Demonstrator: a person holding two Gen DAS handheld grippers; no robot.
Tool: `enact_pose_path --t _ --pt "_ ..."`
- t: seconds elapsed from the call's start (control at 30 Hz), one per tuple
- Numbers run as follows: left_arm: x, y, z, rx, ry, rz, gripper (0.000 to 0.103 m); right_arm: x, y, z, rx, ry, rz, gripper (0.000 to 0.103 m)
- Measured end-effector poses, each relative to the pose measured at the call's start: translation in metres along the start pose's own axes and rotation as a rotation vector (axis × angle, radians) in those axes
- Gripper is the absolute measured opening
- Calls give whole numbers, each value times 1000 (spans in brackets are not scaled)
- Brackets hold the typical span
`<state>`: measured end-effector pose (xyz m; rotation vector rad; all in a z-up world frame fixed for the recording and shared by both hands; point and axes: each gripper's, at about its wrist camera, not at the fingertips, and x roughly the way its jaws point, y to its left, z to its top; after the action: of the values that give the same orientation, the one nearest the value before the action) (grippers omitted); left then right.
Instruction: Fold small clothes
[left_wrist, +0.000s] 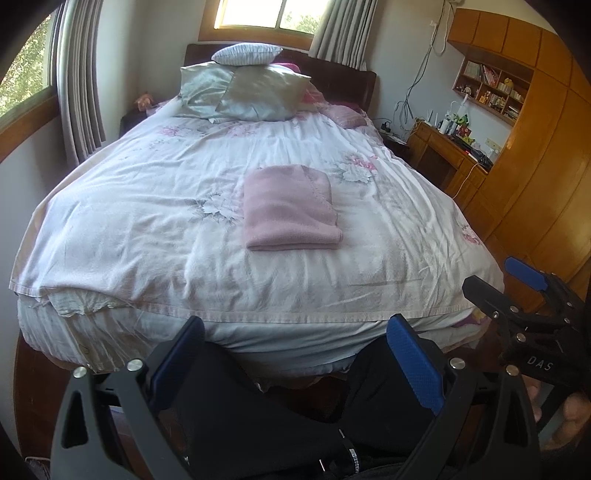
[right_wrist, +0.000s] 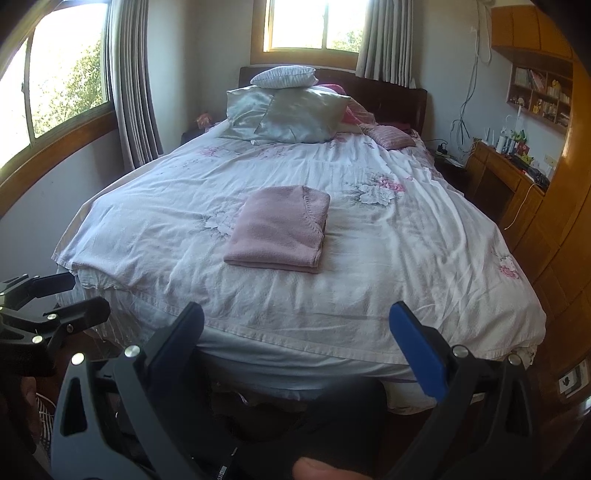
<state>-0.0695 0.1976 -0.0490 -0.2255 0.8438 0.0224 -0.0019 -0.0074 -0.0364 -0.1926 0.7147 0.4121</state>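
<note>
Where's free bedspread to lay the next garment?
Wide bare bedspread left of the folded pink garment, a strip between it and the foot edge, and more on its right. Crowded at the headboard: pillows stacked there. Both grippers, left and right, open, off the bed.

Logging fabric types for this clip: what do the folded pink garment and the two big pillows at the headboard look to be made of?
Folded pink garment: looks like soft knit or fleece, matte and fuzzy, with a stitched edge at the neckline. Big pillows: apparently satin-like covers, since they catch the window light with a smooth sheen; exact fibre cannot be told.
</note>
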Motion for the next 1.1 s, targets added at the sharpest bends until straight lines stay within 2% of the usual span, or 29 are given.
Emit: enact_pose_path --t 0.5,1.1 --pt "6 6 15 4 10 -3 99 7 2 10 -13 -1 2 100" --pt "14 5 18 2 13 -3 99 16 -3 11 8 -3 10 100"
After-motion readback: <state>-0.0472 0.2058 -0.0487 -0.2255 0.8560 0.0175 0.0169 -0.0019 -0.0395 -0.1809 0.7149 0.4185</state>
